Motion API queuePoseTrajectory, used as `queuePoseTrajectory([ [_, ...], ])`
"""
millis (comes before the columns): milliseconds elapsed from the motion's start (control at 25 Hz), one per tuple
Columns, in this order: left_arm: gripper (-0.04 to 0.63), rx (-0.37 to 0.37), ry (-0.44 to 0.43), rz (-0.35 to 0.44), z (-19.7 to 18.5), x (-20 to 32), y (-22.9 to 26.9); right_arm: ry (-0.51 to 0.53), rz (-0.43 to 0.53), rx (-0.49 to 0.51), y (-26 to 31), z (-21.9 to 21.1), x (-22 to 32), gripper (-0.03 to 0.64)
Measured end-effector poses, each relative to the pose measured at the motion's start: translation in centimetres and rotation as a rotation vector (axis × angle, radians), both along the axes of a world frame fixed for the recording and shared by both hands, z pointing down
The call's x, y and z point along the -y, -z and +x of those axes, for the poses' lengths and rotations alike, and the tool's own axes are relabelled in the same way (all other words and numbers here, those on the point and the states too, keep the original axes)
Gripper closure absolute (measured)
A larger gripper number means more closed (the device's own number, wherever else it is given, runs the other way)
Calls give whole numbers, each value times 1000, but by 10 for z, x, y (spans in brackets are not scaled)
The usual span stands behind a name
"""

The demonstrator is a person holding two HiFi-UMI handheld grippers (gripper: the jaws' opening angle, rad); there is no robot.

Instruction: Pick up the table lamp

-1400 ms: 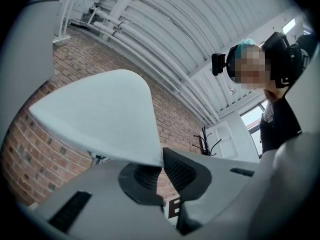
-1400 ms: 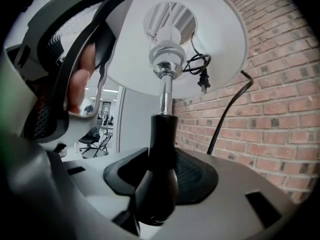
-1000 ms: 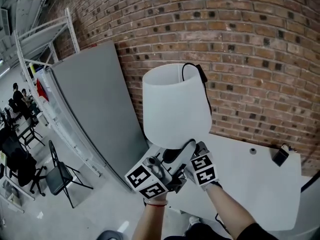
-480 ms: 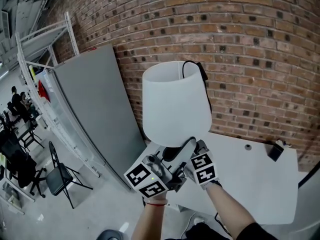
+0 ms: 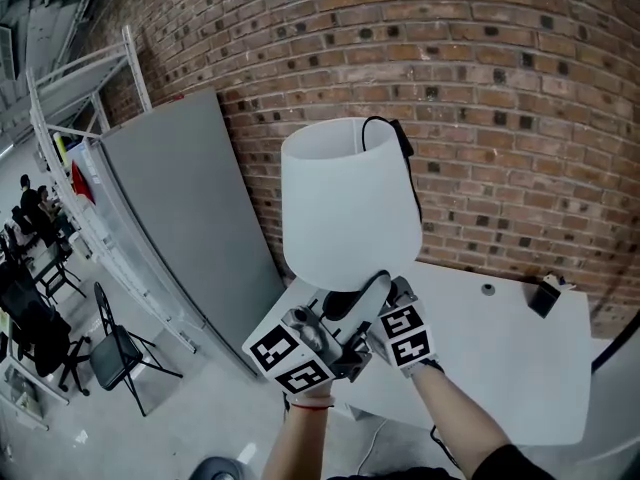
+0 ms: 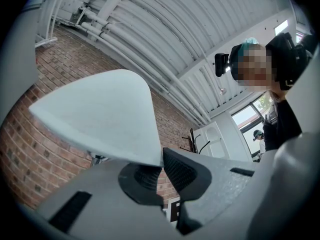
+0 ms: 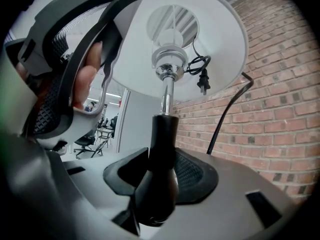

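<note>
Bricks fill the big wall (image 5: 500,88) behind both tongs. A tall grey board (image 5: 180,218) leans on that wall, out past the left tongs (image 6: 160,170). A white table (image 5: 500,368) lies below the tongs and off to the right side. The table lamp (image 5: 345,203) stands right above the tongs, in the air, and its foot does not look like it is touching the table. Its long way runs up and down, the same way the jaws point, with the big white shade (image 5: 350,168) on top. The right tongs (image 7: 160,171) are shut tight on the black stem (image 7: 162,144), which sits between the two dark pads. A thin shiny neck (image 7: 167,91) goes up from the stem into the shade. The left tongs are almost shut too. The bottom edge of the shade comes down right between their pads, so they seem to pinch it and keep it from tipping. The two tongs are very near each other under the shade, but the right one is nearer the stem and looks like it takes the weight. A black cord (image 5: 385,133) hangs over the top of the shade on the wall side. I think the pick-up is nearly done, and the lamp must stay straight up so it does not lean.
</note>
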State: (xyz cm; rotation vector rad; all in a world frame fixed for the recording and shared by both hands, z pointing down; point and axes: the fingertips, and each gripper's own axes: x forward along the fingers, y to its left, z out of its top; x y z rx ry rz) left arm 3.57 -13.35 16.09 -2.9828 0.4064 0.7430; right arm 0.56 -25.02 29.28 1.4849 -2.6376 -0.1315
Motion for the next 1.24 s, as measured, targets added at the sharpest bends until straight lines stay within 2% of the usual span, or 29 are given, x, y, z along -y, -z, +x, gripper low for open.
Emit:
queuePoseTrajectory([
  [880, 578, -12, 58, -40, 70, -9, -8, 63, -21, -42, -10, 64, -13, 459],
  [1240, 580, -29, 60, -55, 90, -21, -32, 76, -10, -66, -32, 85, -24, 457],
])
